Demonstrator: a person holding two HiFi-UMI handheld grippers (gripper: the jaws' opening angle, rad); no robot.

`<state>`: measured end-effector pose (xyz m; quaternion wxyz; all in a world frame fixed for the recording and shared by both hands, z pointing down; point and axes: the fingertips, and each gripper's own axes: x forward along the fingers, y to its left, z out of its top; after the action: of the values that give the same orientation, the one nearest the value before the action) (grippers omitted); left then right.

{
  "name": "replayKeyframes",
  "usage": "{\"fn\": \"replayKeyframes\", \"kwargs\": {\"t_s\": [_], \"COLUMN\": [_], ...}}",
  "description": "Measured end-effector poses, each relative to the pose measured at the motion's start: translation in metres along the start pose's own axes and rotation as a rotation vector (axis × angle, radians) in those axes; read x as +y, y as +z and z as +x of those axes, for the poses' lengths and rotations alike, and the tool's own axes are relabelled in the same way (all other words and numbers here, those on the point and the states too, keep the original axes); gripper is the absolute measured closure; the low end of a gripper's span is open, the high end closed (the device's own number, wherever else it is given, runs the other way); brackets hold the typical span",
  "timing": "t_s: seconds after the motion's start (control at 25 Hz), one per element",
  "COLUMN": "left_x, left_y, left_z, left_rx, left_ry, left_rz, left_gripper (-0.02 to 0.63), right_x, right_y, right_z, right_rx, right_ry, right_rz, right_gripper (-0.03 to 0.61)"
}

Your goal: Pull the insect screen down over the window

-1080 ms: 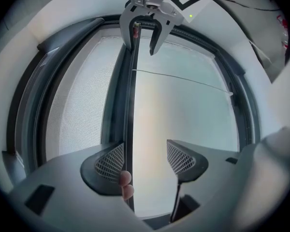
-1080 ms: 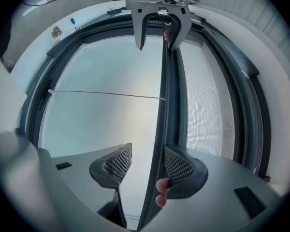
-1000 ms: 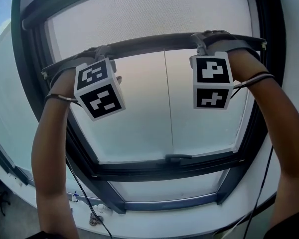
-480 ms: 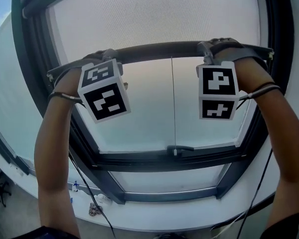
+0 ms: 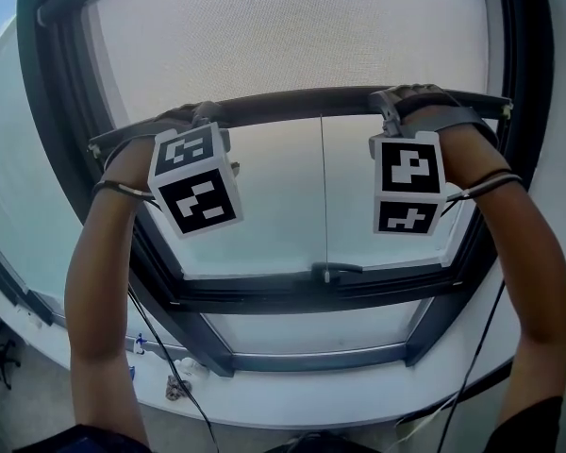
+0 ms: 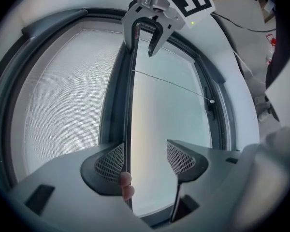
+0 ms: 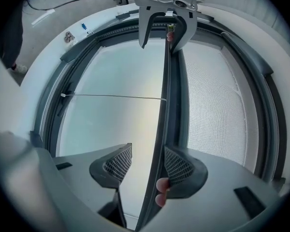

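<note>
The insect screen's grey mesh (image 5: 292, 36) covers the upper part of the window. Its dark bottom bar (image 5: 302, 102) runs across at mid height. My left gripper (image 5: 205, 116) and right gripper (image 5: 392, 104) both reach onto this bar, their marker cubes below it. In the left gripper view the bar (image 6: 129, 105) passes between the open jaws of the left gripper (image 6: 145, 158) and lies against the mesh-side pad (image 6: 108, 161); a fingertip (image 6: 126, 180) shows beside it. The right gripper (image 7: 147, 162) is also open around the bar (image 7: 163, 91), which rests on its mesh-side pad (image 7: 181, 166).
A thin pull cord (image 5: 323, 187) hangs from the bar's middle down to the lower sash (image 5: 325, 274). The dark window frame (image 5: 66, 159) surrounds the glass. A white sill (image 5: 358, 394) below holds small items (image 5: 176, 387). Cables trail from both forearms.
Both grippers and the bottom bar have come down together, and more mesh shows above the bar. The jaws stand as before.
</note>
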<state>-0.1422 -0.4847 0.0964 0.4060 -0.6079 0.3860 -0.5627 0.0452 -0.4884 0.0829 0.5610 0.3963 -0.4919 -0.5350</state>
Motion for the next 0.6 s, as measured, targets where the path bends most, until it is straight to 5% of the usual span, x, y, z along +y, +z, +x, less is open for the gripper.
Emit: {"fn": "replayKeyframes", "kwargs": {"t_s": [0.36, 0.6], "left_x": [-0.02, -0.025], "left_y": [-0.001, -0.002], "left_z": [0.005, 0.008], "left_rx": [0.005, -0.007], "left_ry": [-0.047, -0.008], "left_rz": [-0.011, -0.022], "left_gripper": [0.334, 0.334], "right_x": [0.018, 0.023], "right_y": [0.007, 0.01], "right_z": [0.001, 0.002], "right_rx": [-0.043, -0.048], "right_ry": [0.007, -0.016], "right_rz": [0.055, 0.096], "right_gripper": [0.385, 0.385]}}
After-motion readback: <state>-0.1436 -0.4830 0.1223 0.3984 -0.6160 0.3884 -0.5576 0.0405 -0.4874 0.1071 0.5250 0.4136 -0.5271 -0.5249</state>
